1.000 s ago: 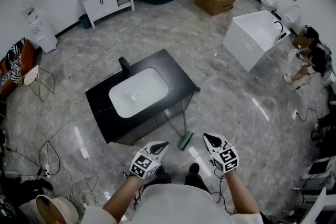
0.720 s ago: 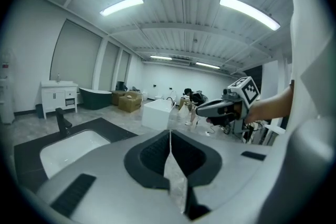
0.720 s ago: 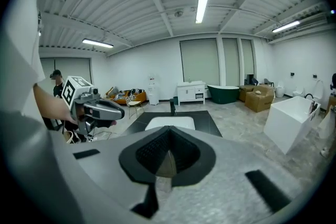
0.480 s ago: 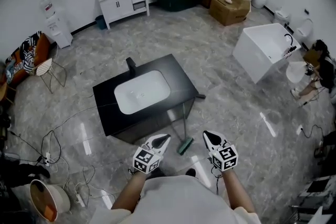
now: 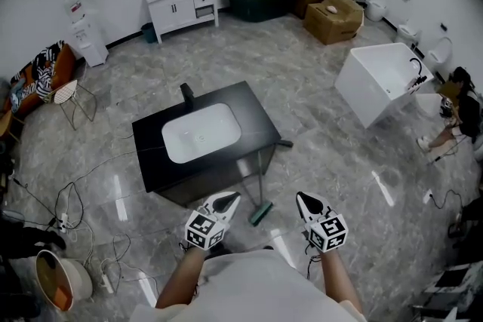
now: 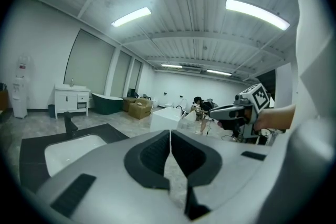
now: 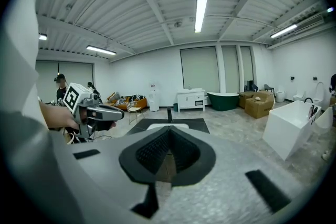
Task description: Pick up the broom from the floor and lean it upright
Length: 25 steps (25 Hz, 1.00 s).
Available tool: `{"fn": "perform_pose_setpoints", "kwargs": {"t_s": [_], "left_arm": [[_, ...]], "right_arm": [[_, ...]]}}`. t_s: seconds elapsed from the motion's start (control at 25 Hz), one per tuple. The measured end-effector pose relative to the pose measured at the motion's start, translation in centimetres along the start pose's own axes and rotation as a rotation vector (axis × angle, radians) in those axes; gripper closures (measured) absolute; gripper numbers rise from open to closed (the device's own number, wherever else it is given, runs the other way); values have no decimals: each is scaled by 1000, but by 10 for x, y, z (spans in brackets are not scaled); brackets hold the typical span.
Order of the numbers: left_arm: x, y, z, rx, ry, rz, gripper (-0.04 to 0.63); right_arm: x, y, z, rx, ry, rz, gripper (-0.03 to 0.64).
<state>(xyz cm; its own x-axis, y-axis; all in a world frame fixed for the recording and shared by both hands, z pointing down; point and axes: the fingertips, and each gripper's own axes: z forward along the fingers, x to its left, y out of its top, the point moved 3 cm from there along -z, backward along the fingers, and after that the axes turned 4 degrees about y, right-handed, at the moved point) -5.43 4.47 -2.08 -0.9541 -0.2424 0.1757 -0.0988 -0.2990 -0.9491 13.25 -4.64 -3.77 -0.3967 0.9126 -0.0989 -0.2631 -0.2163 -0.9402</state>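
The broom (image 5: 261, 188) stands tilted against the front edge of the black sink counter (image 5: 256, 115), with its green head (image 5: 260, 213) on the floor. My left gripper (image 5: 229, 200) hangs just left of the broom head, apart from it. In its own view the left gripper (image 6: 169, 136) has its jaws pressed together with nothing between them. My right gripper (image 5: 304, 200) is to the right of the broom head, also clear of it. The right gripper (image 7: 168, 134) is likewise shut and empty in its own view. Neither gripper view shows the broom.
A white basin (image 5: 200, 133) sits in the counter. A white tub (image 5: 373, 81) stands at the right, with cardboard boxes (image 5: 332, 15) and a white cabinet (image 5: 181, 2) at the back. Cables (image 5: 72, 200) and a bucket (image 5: 56, 279) lie at the left. A person (image 5: 456, 113) crouches far right.
Both grippers have risen a little and stayed shut. The head view has shifted, so the counter sits slightly higher in frame. The broom leans where it was.
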Motion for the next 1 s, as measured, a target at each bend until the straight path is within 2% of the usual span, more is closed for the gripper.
{"fn": "perform_pose_setpoints", "kwargs": {"t_s": [0.48, 1.0], "left_arm": [[13, -11, -6, 57, -6, 11, 583], [18, -2, 1, 43, -24, 3, 583]], "right_arm": [[-2, -2, 9, -26, -4, 32, 618], [2, 4, 10, -29, -2, 20, 618]]}}
